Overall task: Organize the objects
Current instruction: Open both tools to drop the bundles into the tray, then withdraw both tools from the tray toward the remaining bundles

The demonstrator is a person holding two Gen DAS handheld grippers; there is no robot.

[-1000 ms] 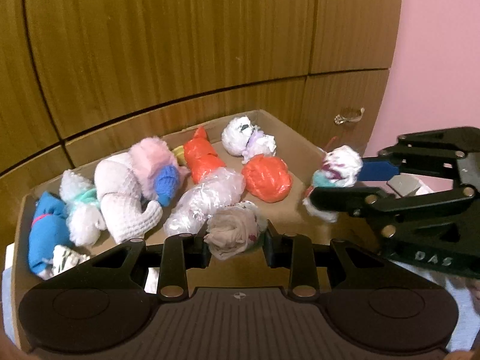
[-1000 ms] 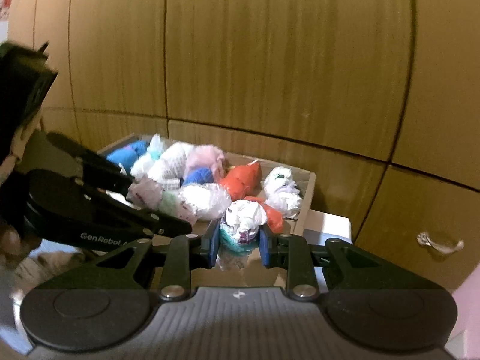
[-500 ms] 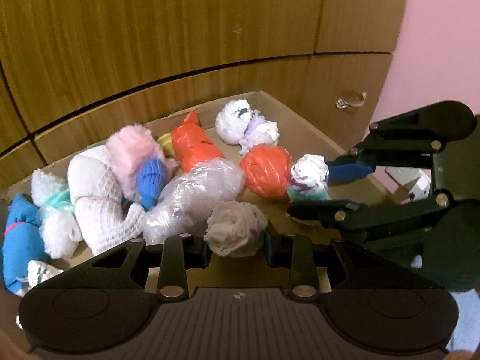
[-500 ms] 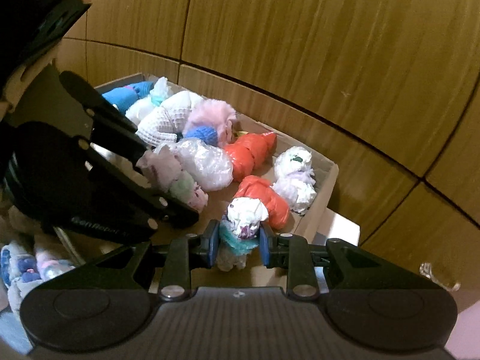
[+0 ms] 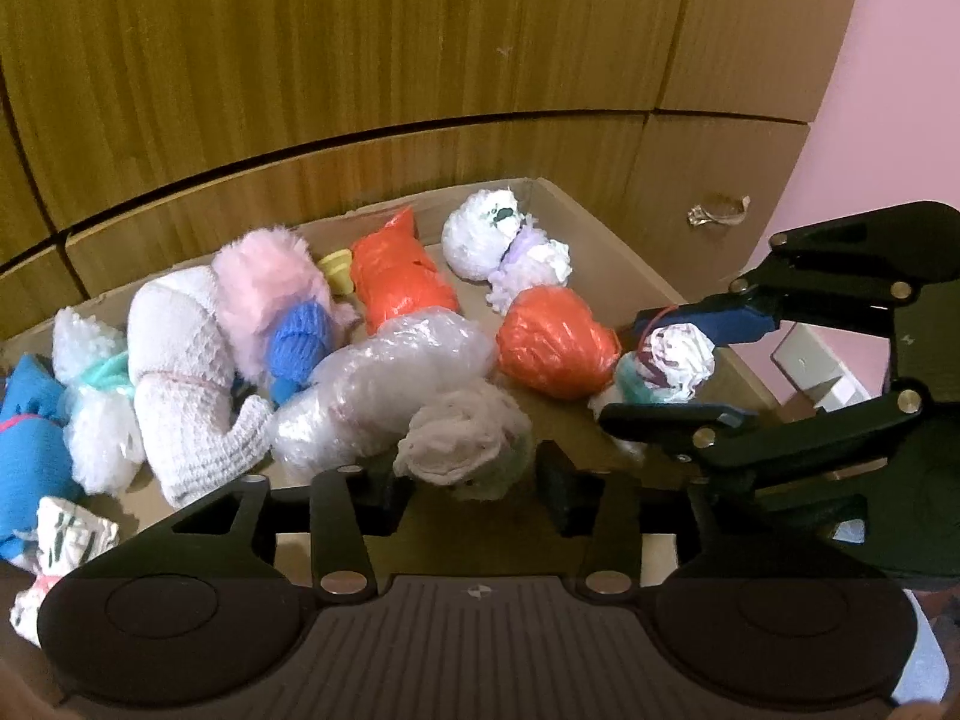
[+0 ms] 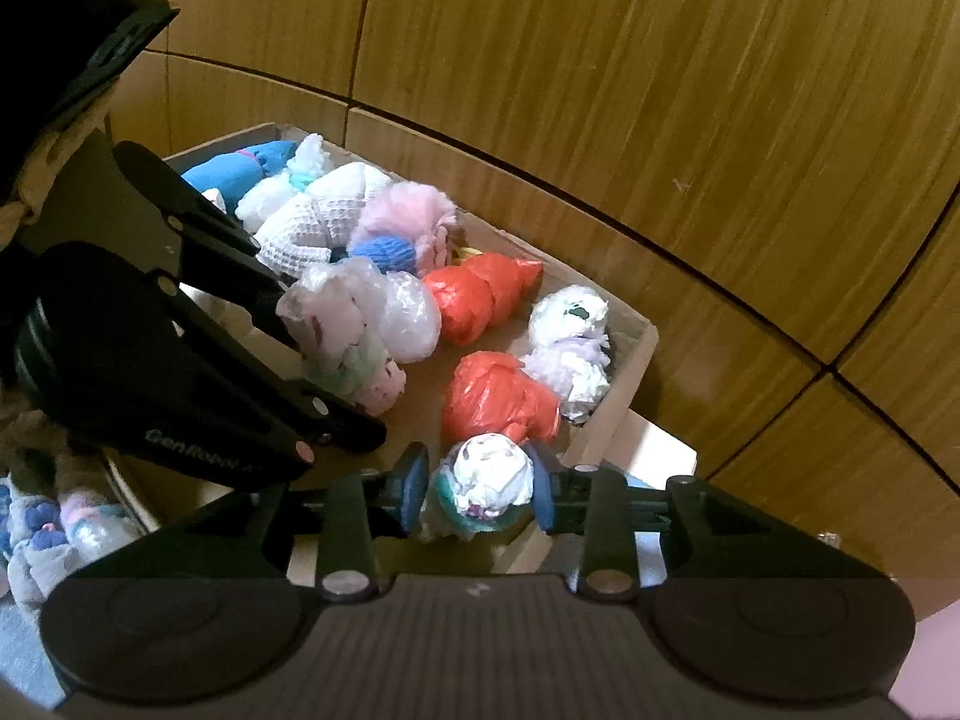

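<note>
Both grippers point steeply downward, side by side. The left gripper [image 5: 474, 474] has its jaws opening, with a pale bundle [image 5: 465, 441] lying between its black fingers, the pads drawn off it. The right gripper [image 6: 480, 489] has its jaws opening, a white-and-teal bundle [image 6: 489, 480] between its blue pads [image 6: 414, 492]

Cardboard box [image 5: 606, 228] backs against a wooden cabinet wall [image 5: 360, 60]; no passage beyond the far rim. Far and left of the box floor packed with bundles touching one another. A strip of bare floor [image 6: 420, 414] lies near the front, between the two grippers' bundles. Right of the orange bag [image 5: 555, 351], the right gripper [image 5: 672, 360] blocks the near-right corner.
</note>
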